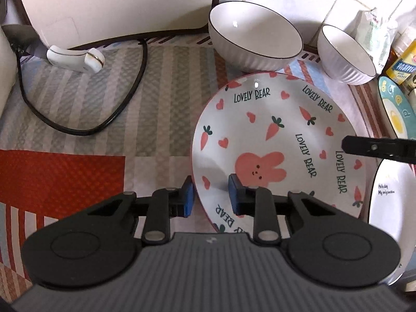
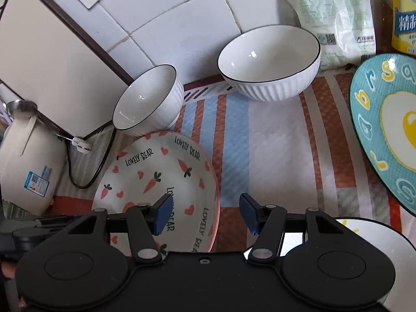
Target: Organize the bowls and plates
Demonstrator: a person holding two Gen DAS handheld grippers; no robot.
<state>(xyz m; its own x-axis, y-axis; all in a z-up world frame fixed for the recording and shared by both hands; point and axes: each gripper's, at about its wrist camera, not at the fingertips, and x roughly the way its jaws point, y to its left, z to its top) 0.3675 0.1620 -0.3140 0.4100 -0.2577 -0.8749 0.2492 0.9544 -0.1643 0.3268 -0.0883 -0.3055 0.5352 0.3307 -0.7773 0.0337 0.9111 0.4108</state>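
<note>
A white plate with a pink rabbit, carrots and "LOVELY BEAR" lettering (image 1: 275, 140) lies on the striped mat; it also shows in the right wrist view (image 2: 158, 182). My left gripper (image 1: 210, 200) is open, its fingers straddling the plate's near left rim. My right gripper (image 2: 205, 213) is open above the plate's right edge, holding nothing. Two white ribbed bowls stand behind: a large bowl (image 1: 254, 36) and a smaller bowl (image 1: 345, 52). A blue egg-pattern plate (image 2: 387, 130) lies at the right. A white plate with a dark rim (image 1: 392, 208) lies near right.
A white cutting board (image 1: 117, 5) leans on the tiled wall, with a black cable (image 1: 78, 130) looped in front. A cream kettle (image 2: 26, 169) stands at the left. Food packets (image 2: 335, 13) stand at the back right. A white ceramic hook-shaped piece (image 1: 75, 58) lies by the board.
</note>
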